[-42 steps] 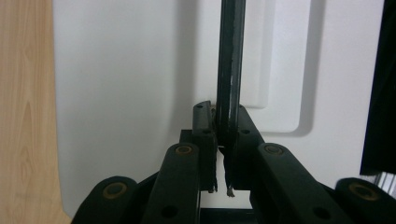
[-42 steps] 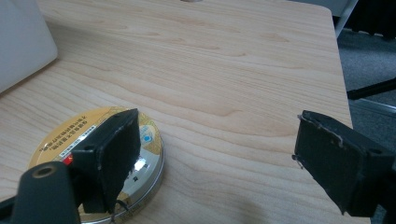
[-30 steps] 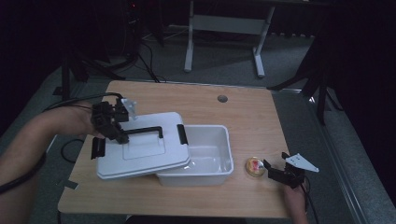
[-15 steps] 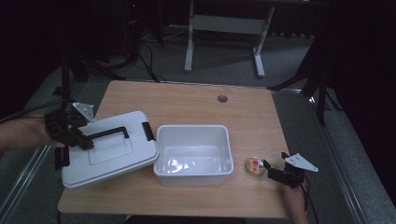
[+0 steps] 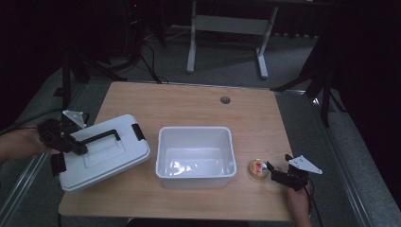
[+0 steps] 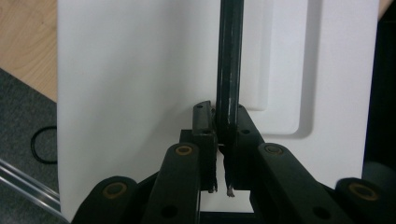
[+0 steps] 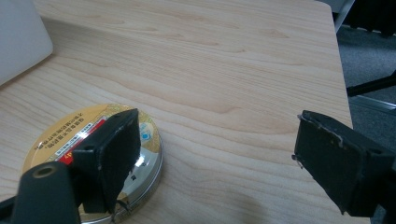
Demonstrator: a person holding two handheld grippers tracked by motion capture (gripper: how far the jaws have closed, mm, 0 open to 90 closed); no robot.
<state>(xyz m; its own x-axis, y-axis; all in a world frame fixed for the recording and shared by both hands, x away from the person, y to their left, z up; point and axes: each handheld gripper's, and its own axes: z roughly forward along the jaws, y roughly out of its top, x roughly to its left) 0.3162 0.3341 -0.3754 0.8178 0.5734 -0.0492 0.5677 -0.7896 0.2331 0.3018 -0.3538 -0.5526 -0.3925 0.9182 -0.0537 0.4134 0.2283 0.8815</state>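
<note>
A white lid [image 5: 106, 153] with a black handle [image 5: 101, 137] lies tilted at the table's left front and juts over the left edge. I cannot tell whether it rests on the wood. My left gripper [image 5: 78, 147] is shut on the handle's near end. In the left gripper view the gripper [image 6: 223, 126] pinches the handle bar [image 6: 230, 56] above the lid [image 6: 140, 70]. An uncovered white bin [image 5: 196, 175] stands mid-table. A round gold tin [image 5: 258, 169] sits to its right. My right gripper [image 5: 279, 172] is open beside the tin [image 7: 70, 135], one jaw over its rim.
The wooden table [image 5: 189, 109] has a round cable hole [image 5: 225, 100] near the back. A grey desk frame [image 5: 227, 28] stands on the floor behind. A corner of the bin [image 7: 18, 42] appears in the right gripper view.
My left gripper has carried the lid leftward off the bin and down to the table's left front. The bin now stands uncovered. The right gripper and tin have not moved.
</note>
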